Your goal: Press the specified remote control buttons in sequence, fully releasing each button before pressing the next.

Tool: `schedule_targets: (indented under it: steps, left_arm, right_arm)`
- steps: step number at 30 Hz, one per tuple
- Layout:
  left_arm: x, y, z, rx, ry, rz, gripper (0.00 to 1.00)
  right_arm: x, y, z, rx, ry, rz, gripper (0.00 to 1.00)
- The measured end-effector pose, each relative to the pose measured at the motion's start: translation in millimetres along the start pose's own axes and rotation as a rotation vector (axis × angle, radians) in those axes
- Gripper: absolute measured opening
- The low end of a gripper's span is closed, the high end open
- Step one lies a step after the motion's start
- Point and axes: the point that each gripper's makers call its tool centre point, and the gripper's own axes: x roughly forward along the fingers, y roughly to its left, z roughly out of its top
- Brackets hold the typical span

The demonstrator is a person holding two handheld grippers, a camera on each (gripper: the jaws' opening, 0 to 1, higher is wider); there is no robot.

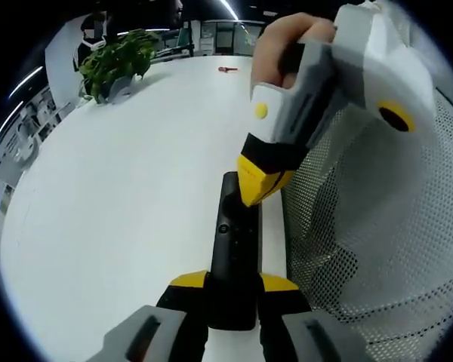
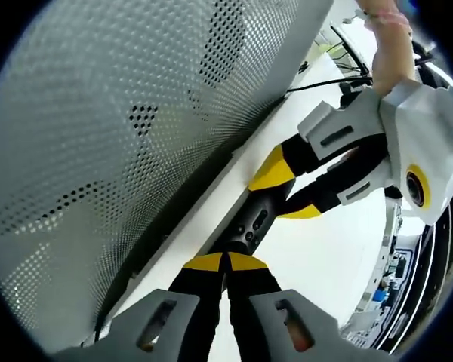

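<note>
**Pressing a held remote: where the press may slip**

Left gripper view. The left gripper [image 1: 232,290] is clamped on the near end of the black remote [image 1: 232,256], which lies lengthwise above the white table [image 1: 121,211], just beside a perforated white panel [image 1: 377,226]. The right gripper [image 1: 258,188] comes down from above, a hand [image 1: 287,41] behind it, its yellow tips drawn together and resting on or just above the far part of the remote; actual contact cannot be confirmed. A potted plant [image 1: 117,64] stands well apart at the table's far edge.

Right gripper view. The right gripper [image 2: 225,262] shows its yellow tips together over the button face of the remote [image 2: 249,222], with the left gripper [image 2: 291,192] gripping the remote's other end. The perforated panel [image 2: 136,128] looms close alongside.

Risks, as judged. The broad closed tip may bridge two neighbouring buttons and register the wrong one. Pressing far from the clamped end could lever the remote downward or twist it in the grip. An incomplete lift would blur one press into the next. The nearby panel may snag either gripper.
</note>
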Motion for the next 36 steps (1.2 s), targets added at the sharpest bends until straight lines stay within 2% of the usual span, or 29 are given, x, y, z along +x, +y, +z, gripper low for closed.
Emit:
schedule_targets:
  steps: [1, 2, 3, 5, 10, 13, 17, 22, 28, 31, 33, 36]
  left_arm:
    - [0.2, 0.4, 0.0, 0.009, 0.000, 0.000, 0.24]
    - [0.2, 0.3, -0.1, 0.009, 0.001, 0.001, 0.24]
    - [0.2, 0.3, -0.1, 0.009, 0.000, 0.001, 0.24]
    - [0.6, 0.6, 0.1, 0.025, 0.000, 0.003, 0.24]
    - [1.1, 0.9, 0.1, 0.022, 0.001, 0.004, 0.24]
    - [1.2, 0.7, 0.1, 0.027, 0.006, 0.006, 0.24]
    - [1.3, 0.6, -0.1, 0.032, 0.006, 0.008, 0.24]
    - [1.2, 0.4, -0.4, 0.034, 0.007, 0.010, 0.24]
    - [0.8, 0.0, -0.8, 0.035, 0.004, 0.009, 0.24]
    - [0.5, -0.2, -0.9, 0.036, 0.005, 0.010, 0.24]
    - [0.3, -0.3, -1.0, 0.034, 0.004, 0.009, 0.24]
    - [0.2, -0.3, -1.0, 0.034, 0.003, 0.009, 0.24]
  right_arm:
    - [0.3, -1.5, 1.7, 0.056, -0.016, 0.013, 0.00]
    - [1.5, -0.4, 2.2, 0.074, -0.023, 0.025, 0.00]
    - [5.1, 4.5, -0.1, 0.057, -0.006, 0.049, 0.00]
    - [3.5, 3.0, 1.0, 0.035, -0.005, 0.032, 0.00]
    - [4.6, 2.2, 0.8, 0.076, 0.002, 0.040, 0.00]
    - [4.9, 2.0, 0.2, 0.128, 0.004, 0.049, 0.00]
    - [5.3, 1.8, -0.6, 0.250, -0.016, 0.064, 0.00]
    - [4.6, 0.1, -1.8, 0.481, -0.091, 0.086, 0.00]
    - [4.0, -1.5, -3.5, 0.679, -0.191, 0.114, 0.00]
    - [4.1, -1.2, -3.6, 0.668, -0.197, 0.111, 0.00]
    - [4.5, -1.2, -1.8, 0.546, -0.186, 0.088, 0.00]
    - [4.3, -0.7, 0.7, 0.432, -0.154, 0.062, 0.00]
